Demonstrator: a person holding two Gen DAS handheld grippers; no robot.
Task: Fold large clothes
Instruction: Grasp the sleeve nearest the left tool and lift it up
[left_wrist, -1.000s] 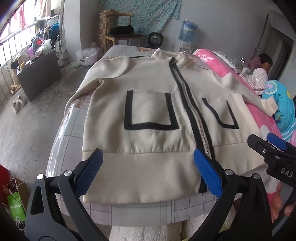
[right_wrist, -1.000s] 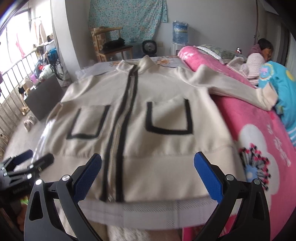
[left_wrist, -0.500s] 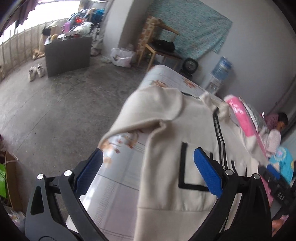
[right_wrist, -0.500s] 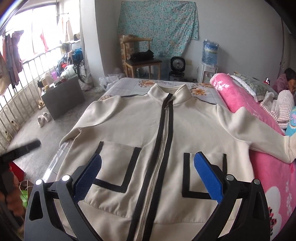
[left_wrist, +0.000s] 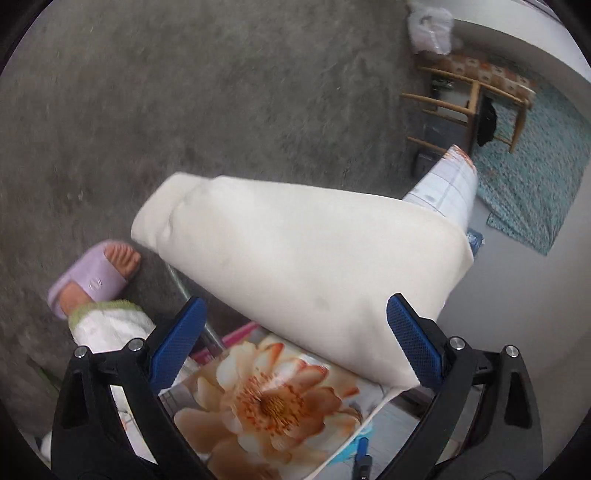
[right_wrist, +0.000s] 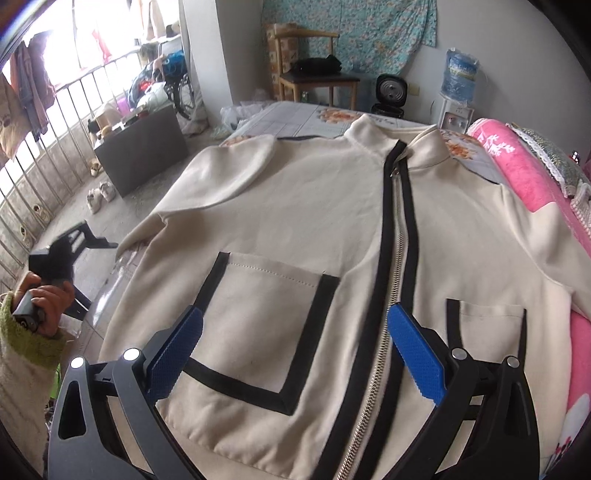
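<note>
A cream zip-up jacket (right_wrist: 295, 229) with black trim and two outlined pockets lies flat, front up, on the bed. My right gripper (right_wrist: 295, 347) is open and empty, low over its left pocket (right_wrist: 258, 317). My left gripper (left_wrist: 295, 339) is open and empty, pointing down at the jacket's left sleeve (left_wrist: 295, 258), which hangs over the bed's side toward the floor. The left gripper also shows in the right wrist view (right_wrist: 70, 251), off the bed's left side.
The bed (right_wrist: 295, 118) has a floral sheet (left_wrist: 266, 398). A pink blanket (right_wrist: 524, 173) lies along its right side. My foot in a purple slipper (left_wrist: 92, 277) stands on the grey floor. A wooden chair (right_wrist: 317, 74), fan and water dispenser stand beyond.
My left gripper swung from the jacket's hem out to the bed's left side and tilted down over the hanging sleeve. My right gripper moved forward and left over the jacket's front.
</note>
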